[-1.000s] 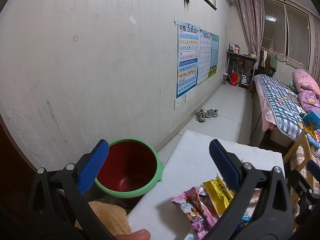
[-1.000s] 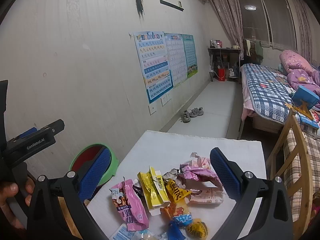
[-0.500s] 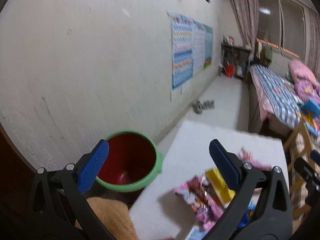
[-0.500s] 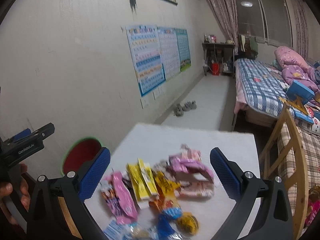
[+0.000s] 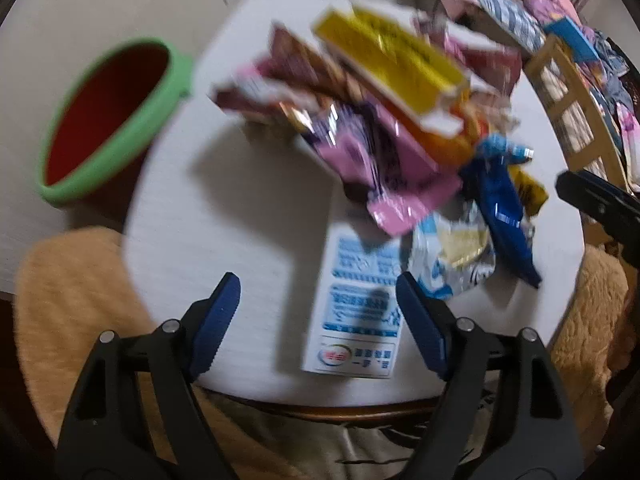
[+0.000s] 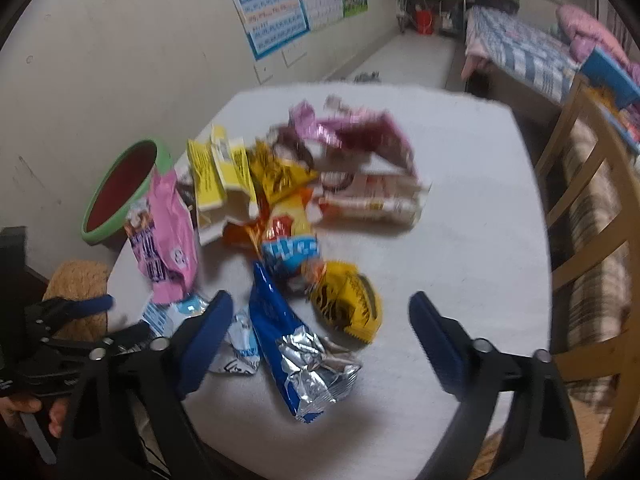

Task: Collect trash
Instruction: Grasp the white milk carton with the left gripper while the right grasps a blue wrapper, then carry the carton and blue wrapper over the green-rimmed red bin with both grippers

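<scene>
A heap of empty snack wrappers lies on a white table [image 5: 224, 216]: a pink wrapper [image 5: 384, 168], a yellow box [image 5: 396, 64], a blue foil bag [image 6: 288, 332], a yellow bag [image 6: 348, 304] and a flat white-and-blue packet [image 5: 356, 312]. A red bin with a green rim [image 5: 112, 116] stands left of the table; it also shows in the right wrist view [image 6: 124, 192]. My left gripper [image 5: 320, 312] is open, above the table's near edge by the white-and-blue packet. My right gripper [image 6: 320, 328] is open, above the blue foil bag.
A tan fuzzy cushion [image 5: 68, 300] lies below the table's near edge. A wooden chair [image 6: 592, 216] stands at the right. A bed [image 6: 516, 40] and wall posters [image 6: 288, 4] are behind. The left gripper [image 6: 68, 336] shows at the right view's lower left.
Both grippers have tilted down and moved in over the table. The wrappers now fill the views, where before the wall and room did. Both jaws stay open.
</scene>
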### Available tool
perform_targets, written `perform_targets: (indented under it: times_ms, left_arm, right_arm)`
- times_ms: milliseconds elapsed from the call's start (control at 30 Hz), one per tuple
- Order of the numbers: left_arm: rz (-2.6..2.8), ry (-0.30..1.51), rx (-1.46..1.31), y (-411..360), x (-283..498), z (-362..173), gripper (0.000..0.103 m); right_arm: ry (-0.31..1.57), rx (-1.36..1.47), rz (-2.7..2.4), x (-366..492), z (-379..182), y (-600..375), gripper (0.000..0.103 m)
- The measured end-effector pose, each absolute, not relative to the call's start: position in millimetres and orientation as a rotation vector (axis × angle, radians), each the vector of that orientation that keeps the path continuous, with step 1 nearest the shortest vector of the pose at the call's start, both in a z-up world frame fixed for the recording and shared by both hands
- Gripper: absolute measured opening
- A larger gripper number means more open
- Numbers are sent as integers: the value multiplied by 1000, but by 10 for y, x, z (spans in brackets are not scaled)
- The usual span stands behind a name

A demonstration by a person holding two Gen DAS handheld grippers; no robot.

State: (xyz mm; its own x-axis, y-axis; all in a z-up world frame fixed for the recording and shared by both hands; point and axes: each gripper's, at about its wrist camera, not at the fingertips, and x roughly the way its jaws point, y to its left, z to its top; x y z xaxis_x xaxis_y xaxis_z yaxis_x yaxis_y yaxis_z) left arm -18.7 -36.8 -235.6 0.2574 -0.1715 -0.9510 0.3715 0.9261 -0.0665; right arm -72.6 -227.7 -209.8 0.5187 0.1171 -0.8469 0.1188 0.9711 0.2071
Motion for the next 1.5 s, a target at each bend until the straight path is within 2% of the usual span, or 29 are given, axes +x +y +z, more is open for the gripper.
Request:
perform_targets:
  times_ms: [133,467,667,700,733,767,800,867,900,933,1067,1200,1500]
  left_arm:
    - [-410,1278,152,-400,-195,-2455,78]
    - [-460,1332,173,-400,-305,-2415,78]
    - [-411,1376,204,-349,-261,-2588,78]
    - [-405,1378,209,-353,-256,-2615,75]
    - [-409,1381,206,-361,-247,-2653,64]
    - [-408,1376,209,-367,-247,-2664,63]
    - [-430,1351,214,-385,-254,-2639,52]
    - [-458,1328,211,-384,-270,-2605,52]
    - [-458,1313,202,-355,-294,-2569,52]
    - [-457,1291,186,-302,-329,-2522,52]
    - [-434,1212,110,-4,-430,-2293,52]
    - [-355,1109,75,316,-476,-2032,52]
    - [-208,952,-2,598,-369,-1666,52]
  right_arm:
    - [1079,284,29,-679,-2242,-2247,68]
    - [1123,174,64,-658,-2335,-2064,64]
    - [1140,52,78,-689,-2346,-1924,65]
    - [1141,24,84,-706,-2356,-1887,64]
    - [1142,4,85,-718,-2372,-1858,63]
    - [1139,-19,84,-725,-2386,-1837,58]
    - [1132,-22,84,-734,-2399,-1829,47]
    - [1121,-2,90,-710,-2425,-1874,38]
    - [1108,7,97,-716,-2408,-1881,24]
    - [1093,16,107,-718,-2382,-1886,19]
    - [1038,91,131,-791,-2219,-1893,11]
    - [962,205,129,-859,-1984,-1934,9]
    - [847,250,121,-753,-1535,-1831,9]
